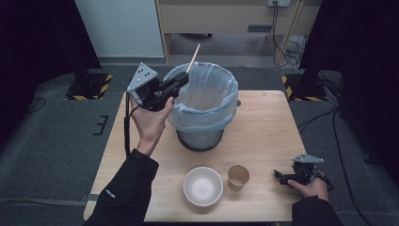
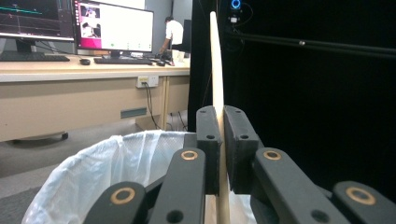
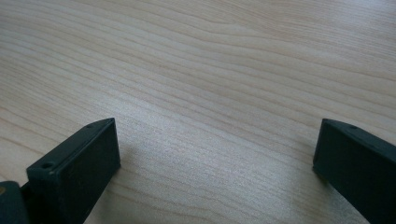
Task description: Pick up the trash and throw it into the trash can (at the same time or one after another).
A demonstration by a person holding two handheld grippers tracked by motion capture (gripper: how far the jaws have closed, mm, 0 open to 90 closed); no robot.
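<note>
My left gripper [image 1: 184, 78] is raised over the left rim of a bin lined with a pale blue bag [image 1: 203, 96]. It is shut on a thin wooden stick [image 1: 193, 57], whose free end points up and away. In the left gripper view the stick [image 2: 215, 60] stands upright between the closed jaws of that gripper [image 2: 221, 116], with the bag's rim [image 2: 93, 163] below. My right gripper [image 1: 279, 176] rests on the table [image 1: 268, 122] at the front right. Seen from its own camera, the right gripper [image 3: 215, 140] is wide open over bare wood [image 3: 210, 70] with nothing between its jaws.
A white bowl [image 1: 203, 186] and a brown paper cup [image 1: 238, 176] stand near the table's front edge, between my two arms. Behind the table are a desk, cables and black stands on a grey floor. A person stands at monitors [image 2: 112, 25] far off.
</note>
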